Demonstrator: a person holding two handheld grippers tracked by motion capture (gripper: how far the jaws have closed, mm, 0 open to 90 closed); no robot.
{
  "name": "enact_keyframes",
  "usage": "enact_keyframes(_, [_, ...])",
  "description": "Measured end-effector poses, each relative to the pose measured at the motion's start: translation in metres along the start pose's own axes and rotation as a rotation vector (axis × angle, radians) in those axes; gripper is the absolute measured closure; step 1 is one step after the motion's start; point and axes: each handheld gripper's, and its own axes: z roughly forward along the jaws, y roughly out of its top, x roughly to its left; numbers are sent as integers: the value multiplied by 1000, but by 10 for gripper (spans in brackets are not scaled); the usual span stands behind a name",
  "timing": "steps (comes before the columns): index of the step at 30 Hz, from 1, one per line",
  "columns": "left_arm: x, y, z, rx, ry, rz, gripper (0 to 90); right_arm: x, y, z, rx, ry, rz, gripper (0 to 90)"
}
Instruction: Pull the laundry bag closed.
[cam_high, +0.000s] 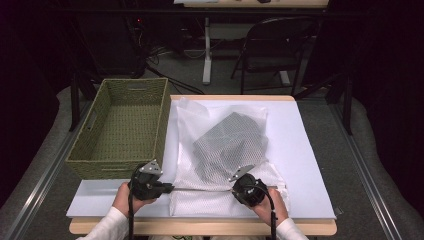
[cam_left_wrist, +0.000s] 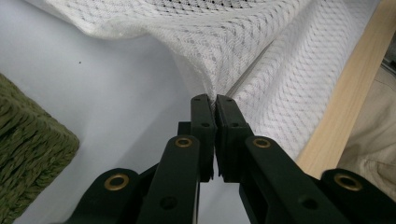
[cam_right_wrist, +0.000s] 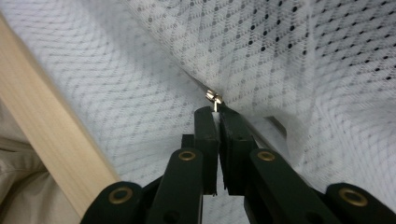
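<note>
Left gripper (cam_left_wrist: 215, 100) clamps the mesh bag's (cam_high: 220, 150) nine o'clock corner, right gripper (cam_right_wrist: 215, 109) pinches the zipper pull (cam_right_wrist: 214, 97), and a hard tug risks that tiny tab slipping free.

One camera hangs high over the near edge, facing forward and down across the table (cam_high: 310, 150). Two ride the grippers, close above the white mesh bag (cam_left_wrist: 261, 51), which all three share.

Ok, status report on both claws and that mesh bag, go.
Left claw shut on mesh laundry bag edge. Right claw shut on zipper pull. Dark garment inside. Green woven basket alongside, nothing blocking.
</note>
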Motion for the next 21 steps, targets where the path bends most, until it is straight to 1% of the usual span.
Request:
enact_keyframes(1, [1, 0, 0, -4, -10, -10, 874, 2, 1, 0, -1, 6, -13, 870])
enact_keyframes(2, [0, 1, 0, 0, -19, -5, 873, 4, 2, 0, 3, 14, -19, 870])
enact_keyframes(3, [-1, 1, 0, 10, -19, -1, 873, 7, 2, 1, -2, 33, -20, 870])
enact_keyframes(4, [-3, 1, 1, 21, -20, 11, 871, 10, 3, 1, 7, 36, -38, 870])
enact_keyframes(5, [-5, 1, 2, 30, -23, 21, 869, 12, 4, 2, 7, 34, -46, 870])
enact_keyframes(6, [-6, 1, 2, 35, -18, 27, 866, 13, 5, 2, 9, 44, -47, 870])
enact_keyframes(7, [-7, 2, 3, 42, -18, 35, 859, 14, 5, 2, 11, 45, -53, 869])
enact_keyframes(11, [-7, 3, 1, 33, -17, 44, 838, 10, 5, 3, 7, 35, -32, 869])
enact_keyframes(12, [-7, 3, 1, 38, -14, 45, 839, 9, 5, 3, 10, 37, -27, 869])
enact_keyframes(16, [-1, 0, 3, 57, 14, 18, 868, 7, 7, 6, 11, 30, -28, 869])
enact_keyframes(18, [2, -2, 2, 58, 27, 3, 871, 7, 10, 9, 7, 37, -23, 869])
enact_keyframes(19, [4, -3, 1, 55, 39, -3, 872, 8, 11, 10, 6, 34, -31, 869])
enact_keyframes(20, [6, -4, -1, 53, 43, -5, 874, 8, 12, 11, 12, 33, -34, 870])
enact_keyframes(21, [8, -5, -1, 58, 38, -11, 876, 9, 13, 12, 18, 30, -32, 870])
